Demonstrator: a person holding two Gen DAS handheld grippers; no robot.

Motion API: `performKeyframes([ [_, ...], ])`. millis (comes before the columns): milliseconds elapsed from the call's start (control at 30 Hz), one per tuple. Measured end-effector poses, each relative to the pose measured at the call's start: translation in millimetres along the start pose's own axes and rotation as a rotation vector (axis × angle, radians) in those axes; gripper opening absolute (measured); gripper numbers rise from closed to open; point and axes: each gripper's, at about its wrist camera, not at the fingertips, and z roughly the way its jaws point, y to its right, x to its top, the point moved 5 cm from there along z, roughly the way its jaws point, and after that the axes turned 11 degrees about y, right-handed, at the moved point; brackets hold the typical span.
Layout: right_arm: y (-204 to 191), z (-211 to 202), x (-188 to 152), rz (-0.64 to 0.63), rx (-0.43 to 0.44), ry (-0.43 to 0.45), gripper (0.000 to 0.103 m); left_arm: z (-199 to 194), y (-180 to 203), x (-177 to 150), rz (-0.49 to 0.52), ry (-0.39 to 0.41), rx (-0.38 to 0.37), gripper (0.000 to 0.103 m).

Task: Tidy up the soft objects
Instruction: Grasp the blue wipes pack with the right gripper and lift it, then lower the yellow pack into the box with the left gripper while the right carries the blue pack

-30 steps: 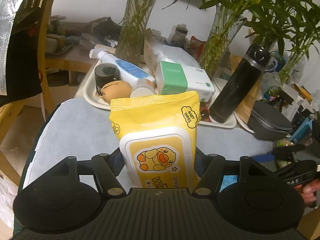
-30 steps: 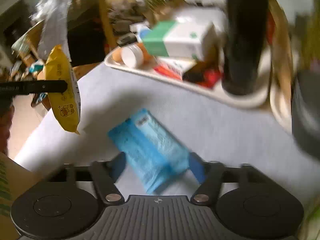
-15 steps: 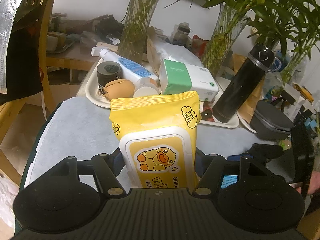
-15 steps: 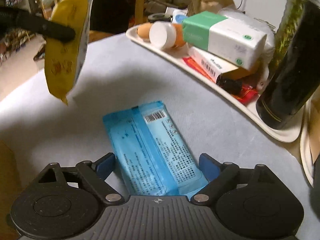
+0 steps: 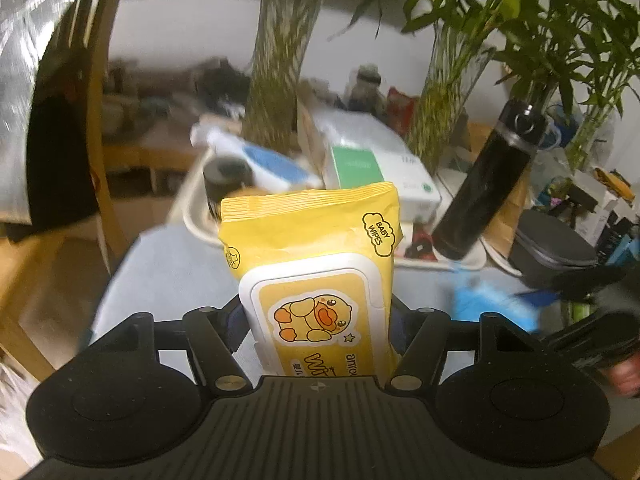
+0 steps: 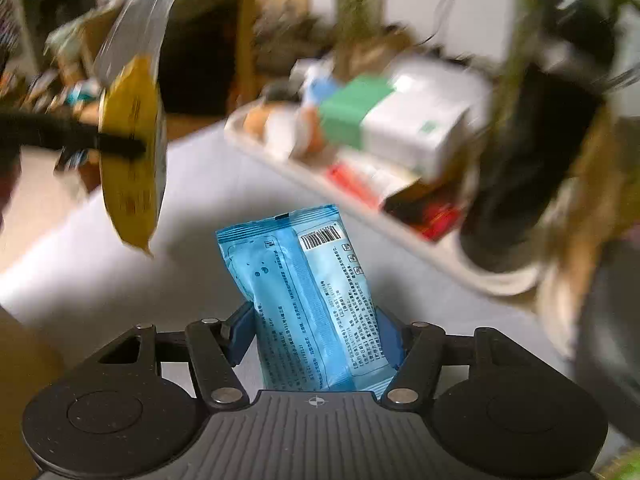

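Left wrist view, centre: we log a yellow baby wipes pack (image 5: 316, 248) with a white flip lid, a duck picture and a crimped top seam. It stands upright, long axis running from bottom to top of the frame, seam uppermost. The left gripper (image 5: 316, 320) clamps its lower end from both sides, above the grey table (image 5: 168, 268).

Right wrist view, lower centre: we log a blue wipes pack (image 6: 304, 280), glossy, back side showing small print and a barcode near its top right corner. Its long axis runs upward, leaning slightly left. The right gripper (image 6: 316, 332) is closing, its blue pads pressing the pack's lower half.
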Motion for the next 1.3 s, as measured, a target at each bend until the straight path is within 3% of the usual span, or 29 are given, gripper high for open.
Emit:
performKeyframes([
  [300, -7.3, -133.6, 30.7, 0.073, -0.171, 0.105, 0.065, -59.4, 22.2, 35.5, 0.057, 0.024, 0.008, 0.064],
  [567, -34.7, -224.3, 53.9, 0.136, -0.218, 0.236, 0.066, -119.0, 59.6, 66.9, 0.107, 0.061, -0.045, 0.064],
  [933, -72.0, -286.6, 53.1, 0.148, -0.290, 0.283, 0.066, -164.7, 89.4, 74.1, 0.117, 0.062, -0.129, 0.064],
  [1300, -89.7, -309.2, 16.4, 0.203, -0.351, 0.251, 0.066, -201.1, 101.7, 56.2, 0.121, -0.021, -0.229, 0.065],
])
